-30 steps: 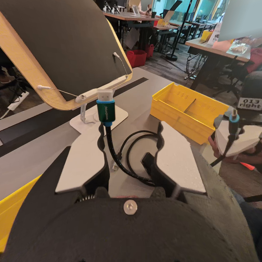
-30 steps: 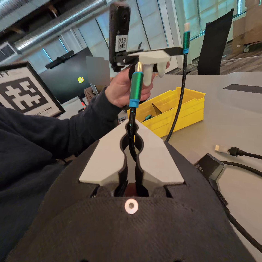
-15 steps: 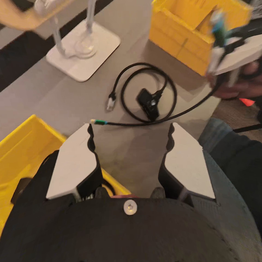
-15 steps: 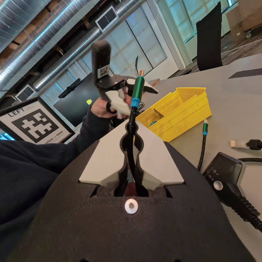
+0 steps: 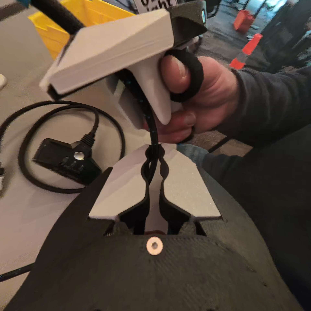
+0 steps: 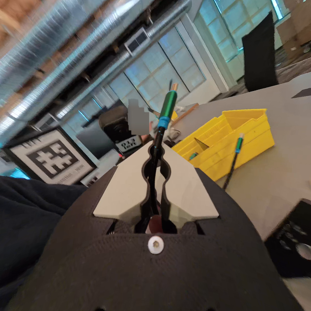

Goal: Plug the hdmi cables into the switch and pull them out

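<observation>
Cable [image 5: 152, 127] now runs between the fingers of the left gripper [image 5: 154, 151], pressed together on its braided black length just below the right gripper [image 5: 107, 55], which a hand [image 5: 198, 101] holds at twelve o'clock. Half a second ago the left fingers were spread and held nothing, so this is a fresh re-grip lower on the same cable. The switch [image 5: 67, 159] lies on the table [image 5: 25, 218] at nine o'clock, ringed by its own thin lead, with no cable plugged in. From the right wrist, the right gripper [image 6: 155, 149] pinches the cable [image 6: 157, 146] too, its green plug [image 6: 168, 105] pointing up toward twelve o'clock. The cable's other end, a second green plug [image 6: 239, 143], lies at two o'clock before a yellow bin [image 6: 235, 148], and the switch [image 6: 296, 235] shows blurred at four o'clock. With both grippers on one cable, the plug can probably be steadied and aimed at the switch.
</observation>
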Demonstrator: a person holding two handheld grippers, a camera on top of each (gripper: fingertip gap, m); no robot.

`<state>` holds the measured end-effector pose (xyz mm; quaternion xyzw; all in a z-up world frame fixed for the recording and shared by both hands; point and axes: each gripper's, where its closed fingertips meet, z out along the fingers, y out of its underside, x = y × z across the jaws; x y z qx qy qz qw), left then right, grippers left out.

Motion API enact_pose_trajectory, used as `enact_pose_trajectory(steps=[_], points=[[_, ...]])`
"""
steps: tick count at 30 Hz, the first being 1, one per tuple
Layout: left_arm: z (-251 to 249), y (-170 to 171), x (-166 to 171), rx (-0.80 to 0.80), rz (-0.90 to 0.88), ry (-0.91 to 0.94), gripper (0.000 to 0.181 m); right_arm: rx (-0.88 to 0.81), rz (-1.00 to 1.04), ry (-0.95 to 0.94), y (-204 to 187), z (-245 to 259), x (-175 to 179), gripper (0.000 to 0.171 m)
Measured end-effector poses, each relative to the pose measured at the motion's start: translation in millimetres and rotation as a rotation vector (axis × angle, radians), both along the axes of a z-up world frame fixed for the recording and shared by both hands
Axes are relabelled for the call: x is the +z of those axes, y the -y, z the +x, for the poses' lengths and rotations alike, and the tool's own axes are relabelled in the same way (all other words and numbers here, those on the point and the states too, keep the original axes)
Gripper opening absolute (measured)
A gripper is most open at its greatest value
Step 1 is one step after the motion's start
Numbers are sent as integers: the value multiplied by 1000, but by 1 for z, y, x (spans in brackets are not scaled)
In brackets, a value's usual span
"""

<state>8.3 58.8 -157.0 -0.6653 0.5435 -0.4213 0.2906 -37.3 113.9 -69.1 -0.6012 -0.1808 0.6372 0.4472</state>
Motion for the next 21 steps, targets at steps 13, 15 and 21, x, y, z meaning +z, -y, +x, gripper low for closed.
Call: enact_pose_trajectory(steps=[13,15,21], points=[[-45,5,32,-161,56,-56,6,89,79,19,9,36,2,34],[-53,9,40,-227,54,-40,6,103,100,-20,8,44,8,41],[-73,30,51,-449,34,-1,6,248,168,-59,21,40,18,50]])
